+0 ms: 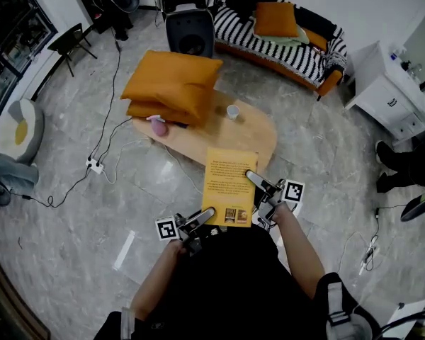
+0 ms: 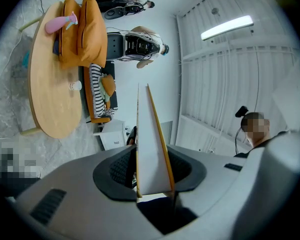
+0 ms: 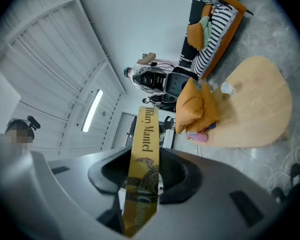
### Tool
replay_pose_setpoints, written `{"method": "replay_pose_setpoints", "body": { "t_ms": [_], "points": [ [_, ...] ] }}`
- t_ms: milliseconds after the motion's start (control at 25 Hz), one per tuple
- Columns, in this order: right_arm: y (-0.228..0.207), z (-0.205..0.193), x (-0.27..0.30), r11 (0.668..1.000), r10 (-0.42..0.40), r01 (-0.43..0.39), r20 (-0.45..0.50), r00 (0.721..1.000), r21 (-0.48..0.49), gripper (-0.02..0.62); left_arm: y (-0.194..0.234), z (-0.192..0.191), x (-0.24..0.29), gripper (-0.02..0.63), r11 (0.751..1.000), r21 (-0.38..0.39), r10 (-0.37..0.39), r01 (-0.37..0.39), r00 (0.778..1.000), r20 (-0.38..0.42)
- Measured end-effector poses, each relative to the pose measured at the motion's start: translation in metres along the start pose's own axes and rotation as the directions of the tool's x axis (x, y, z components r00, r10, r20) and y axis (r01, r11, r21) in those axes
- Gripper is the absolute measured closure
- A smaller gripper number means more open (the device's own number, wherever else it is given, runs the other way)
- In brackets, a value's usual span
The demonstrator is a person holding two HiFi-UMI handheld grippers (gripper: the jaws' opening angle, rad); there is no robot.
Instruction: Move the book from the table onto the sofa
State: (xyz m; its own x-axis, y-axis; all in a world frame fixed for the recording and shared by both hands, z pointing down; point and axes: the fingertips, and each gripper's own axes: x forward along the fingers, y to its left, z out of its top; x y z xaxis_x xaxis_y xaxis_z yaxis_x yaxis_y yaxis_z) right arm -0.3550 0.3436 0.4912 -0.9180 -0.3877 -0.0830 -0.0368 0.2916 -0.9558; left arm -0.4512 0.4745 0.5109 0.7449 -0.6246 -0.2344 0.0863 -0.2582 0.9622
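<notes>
Bright even indoor light, ceiling strip lamp (image 2: 226,27) glare, fisheye-warped edges

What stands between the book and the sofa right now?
Held by the left gripper and right gripper, the book hangs over the table's near end. The table lies in the way, with stacked cushions on its left and a cup mid-table. Beyond it is bare floor up to the sofa.

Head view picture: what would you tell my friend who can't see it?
A person holds a yellow book, the left hand-held gripper and right hand-held gripper each clamped on one side. Beyond it stand an oval wooden table with orange cushions and a cup, then a striped sofa.
</notes>
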Motion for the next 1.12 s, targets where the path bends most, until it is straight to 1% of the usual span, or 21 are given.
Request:
{"method": "replay_pose_setpoints", "body": {
  "t_ms": [200, 360, 520, 680, 880, 1040, 1120],
  "points": [
    [-0.003, -0.002, -0.004, 1.000, -0.018, 0.018, 0.010, 1.000, 0.004, 0.436, 0.000, 0.000, -0.001, 0.457, 1.000, 0.011, 0.008, -0.008, 1.000, -0.020],
    [-0.002, -0.005, -0.005, 1.000, -0.025, 0.025, -0.007, 1.000, -0.010, 0.436, 0.001, -0.001, -0.005, 0.457, 1.000, 0.002, 0.023, -0.022, 0.999, -0.036],
    [-0.002, -0.013, -0.006, 0.998, -0.053, 0.053, -0.037, 0.998, -0.016, 0.434, -0.003, -0.002, -0.008, 0.457, 1.000, -0.003, 0.013, -0.014, 0.999, -0.050],
    [0.009, -0.015, -0.004, 0.996, -0.067, 0.061, -0.096, 0.993, -0.061, 0.434, -0.005, -0.005, -0.009, 0.457, 1.000, -0.011, -0.001, 0.001, 0.998, -0.062],
    [0.015, -0.022, -0.011, 0.996, -0.071, 0.065, -0.096, 0.993, -0.058, 0.434, -0.006, -0.012, -0.012, 0.457, 1.000, -0.020, -0.012, 0.010, 0.997, -0.078],
    [0.019, -0.018, -0.022, 0.996, -0.079, 0.075, -0.103, 0.992, -0.039, 0.434, -0.008, -0.020, -0.001, 0.457, 1.000, -0.023, -0.012, 0.010, 0.996, -0.084],
    [0.017, -0.026, -0.020, 0.995, -0.090, 0.086, -0.108, 0.990, -0.048, 0.434, -0.009, -0.021, -0.009, 0.457, 1.000, -0.025, -0.017, 0.015, 0.997, -0.080]
  ]
}}
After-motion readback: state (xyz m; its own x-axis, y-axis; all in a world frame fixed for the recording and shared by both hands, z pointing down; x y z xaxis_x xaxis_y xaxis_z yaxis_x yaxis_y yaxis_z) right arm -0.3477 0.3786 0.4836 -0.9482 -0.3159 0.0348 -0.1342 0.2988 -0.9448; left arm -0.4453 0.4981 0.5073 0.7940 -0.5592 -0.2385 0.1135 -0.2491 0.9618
